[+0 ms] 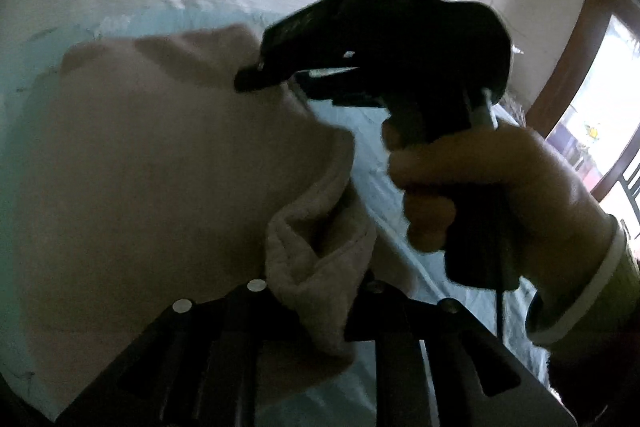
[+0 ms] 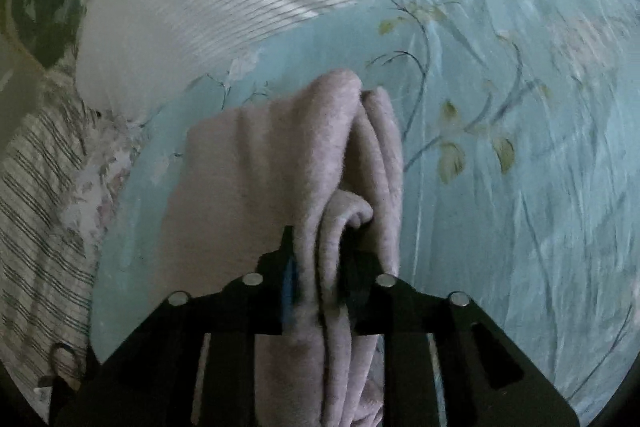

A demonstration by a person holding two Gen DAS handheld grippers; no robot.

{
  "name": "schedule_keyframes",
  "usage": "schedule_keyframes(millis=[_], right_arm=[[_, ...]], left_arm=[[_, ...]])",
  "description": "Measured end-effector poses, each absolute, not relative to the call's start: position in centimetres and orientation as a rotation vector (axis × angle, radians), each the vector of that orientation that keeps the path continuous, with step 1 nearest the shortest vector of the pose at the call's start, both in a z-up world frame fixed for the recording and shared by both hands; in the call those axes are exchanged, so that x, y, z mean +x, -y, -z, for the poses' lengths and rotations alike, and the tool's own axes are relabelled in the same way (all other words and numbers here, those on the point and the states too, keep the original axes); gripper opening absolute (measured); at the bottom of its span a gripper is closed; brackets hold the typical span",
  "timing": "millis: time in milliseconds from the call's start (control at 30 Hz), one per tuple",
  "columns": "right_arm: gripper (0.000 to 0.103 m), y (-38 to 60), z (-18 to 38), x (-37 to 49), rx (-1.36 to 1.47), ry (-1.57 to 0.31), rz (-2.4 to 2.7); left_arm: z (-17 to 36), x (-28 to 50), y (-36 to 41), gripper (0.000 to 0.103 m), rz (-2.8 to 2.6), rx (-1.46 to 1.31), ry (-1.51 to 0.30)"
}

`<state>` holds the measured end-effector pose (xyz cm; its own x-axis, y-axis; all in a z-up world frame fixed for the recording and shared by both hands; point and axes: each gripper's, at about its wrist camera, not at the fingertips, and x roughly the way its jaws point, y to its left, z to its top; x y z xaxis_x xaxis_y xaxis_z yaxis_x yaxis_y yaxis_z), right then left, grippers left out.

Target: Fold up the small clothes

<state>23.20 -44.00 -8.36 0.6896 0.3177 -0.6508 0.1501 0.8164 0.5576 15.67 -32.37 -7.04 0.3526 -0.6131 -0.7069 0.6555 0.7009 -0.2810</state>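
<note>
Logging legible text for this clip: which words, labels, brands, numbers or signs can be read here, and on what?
None readable in either view.
Right gripper: green lit marks on its top, a glow only, no characters.
Pink garment: no tag or print visible.
Floral bedsheet: leaf pattern only.

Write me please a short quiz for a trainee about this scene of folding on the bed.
1. True or false: the pink cloth lies on a plain red sheet.
2. What is between the fingers of the right gripper? A: the pink cloth. B: a striped pillow. C: nothing.
3. In the left wrist view, what holds the right gripper by its handle?

Key
1. False: the sheet is light blue with a printed pattern of leaves.
2. A.
3. A hand.
</note>
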Motion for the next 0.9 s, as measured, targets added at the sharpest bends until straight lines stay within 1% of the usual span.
schedule_keyframes(millis=[33,67,100,133,167,200,233,267,400,567,900], right_arm=[[0.048,43.8,7.9,22.6,0.614,-0.808,-0.090],[0.056,43.7,7.6,22.1,0.606,-0.799,-0.083],[0.062,43.4,7.1,21.4,0.598,-0.791,-0.075],[0.077,43.1,6.8,20.8,0.584,-0.788,-0.059],[0.088,42.8,6.6,20.1,0.566,-0.787,-0.045],[0.091,42.5,6.5,19.4,0.551,-0.782,-0.042],[0.091,42.4,6.4,18.6,0.542,-0.775,-0.054],[0.091,42.2,6.6,17.9,0.542,-0.773,-0.068],[0.091,42.0,7.9,16.3,0.588,-0.793,-0.083],[0.091,42.5,9.2,16.1,0.657,-0.804,-0.098],[0.091,43.0,10.1,18.9,0.692,-0.827,-0.146]], left_arm=[[6.9,15.4,31.8,0.023,0.838,0.043,-0.895],[6.6,15.0,31.3,0.036,0.857,0.032,-0.904],[6.2,14.8,30.3,0.050,0.872,0.014,-0.914],[5.8,14.5,29.4,0.056,0.877,-0.002,-0.913],[5.3,14.3,28.3,0.064,0.876,-0.018,-0.907],[4.8,14.0,26.9,0.072,0.871,-0.033,-0.901],[4.4,13.7,25.6,0.075,0.865,-0.045,-0.895],[4.1,13.6,24.5,0.081,0.857,-0.054,-0.889],[3.5,14.7,19.4,0.085,0.779,-0.092,-0.880],[5.0,19.1,15.6,0.085,0.681,-0.182,-0.969],[8.9,26.8,17.0,0.087,0.695,-0.269,-1.106]])
